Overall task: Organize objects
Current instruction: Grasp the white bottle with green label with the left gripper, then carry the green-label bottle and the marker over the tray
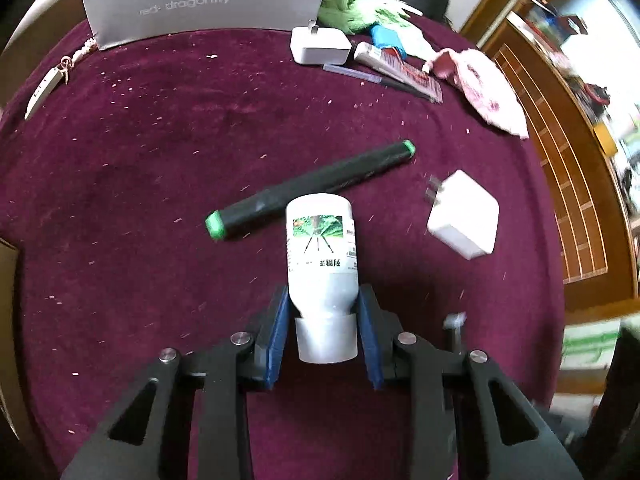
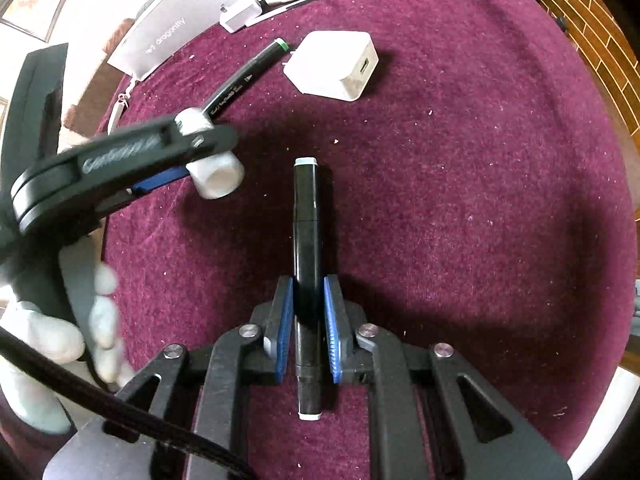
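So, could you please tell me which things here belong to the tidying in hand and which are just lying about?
In hand:
- white bottle, gripped by the left gripper
- black marker, gripped by the right gripper

Lying about on the cloth:
- green-capped marker
- white charger
- grey box
- green toy

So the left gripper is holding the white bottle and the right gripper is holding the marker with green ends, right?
Not quite. The right gripper holds a black marker with white ends, as the right wrist view shows. The green-ended marker lies on the maroon cloth. The left gripper does hold the white bottle.
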Demonstrator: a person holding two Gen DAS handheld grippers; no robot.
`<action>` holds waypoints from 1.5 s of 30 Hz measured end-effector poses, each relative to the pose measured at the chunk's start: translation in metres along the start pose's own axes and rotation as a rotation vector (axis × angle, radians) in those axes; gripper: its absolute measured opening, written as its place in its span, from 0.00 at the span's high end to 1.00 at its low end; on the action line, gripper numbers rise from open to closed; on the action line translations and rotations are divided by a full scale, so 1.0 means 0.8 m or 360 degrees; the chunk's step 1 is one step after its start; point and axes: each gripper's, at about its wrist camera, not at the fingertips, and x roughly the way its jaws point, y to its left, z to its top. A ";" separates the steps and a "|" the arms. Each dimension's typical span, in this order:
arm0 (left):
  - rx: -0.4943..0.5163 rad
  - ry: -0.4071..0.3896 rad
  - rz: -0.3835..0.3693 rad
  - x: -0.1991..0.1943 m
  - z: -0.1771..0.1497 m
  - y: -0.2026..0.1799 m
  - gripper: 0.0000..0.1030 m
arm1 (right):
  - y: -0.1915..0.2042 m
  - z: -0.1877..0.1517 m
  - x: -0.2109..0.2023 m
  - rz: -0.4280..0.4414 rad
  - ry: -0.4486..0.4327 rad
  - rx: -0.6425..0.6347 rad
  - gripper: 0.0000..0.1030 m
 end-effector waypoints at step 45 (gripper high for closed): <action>0.0257 -0.0204 0.0261 -0.125 -0.158 0.035 0.72 | 0.046 -0.046 -0.007 -0.0217 -0.0018 -0.0157 0.88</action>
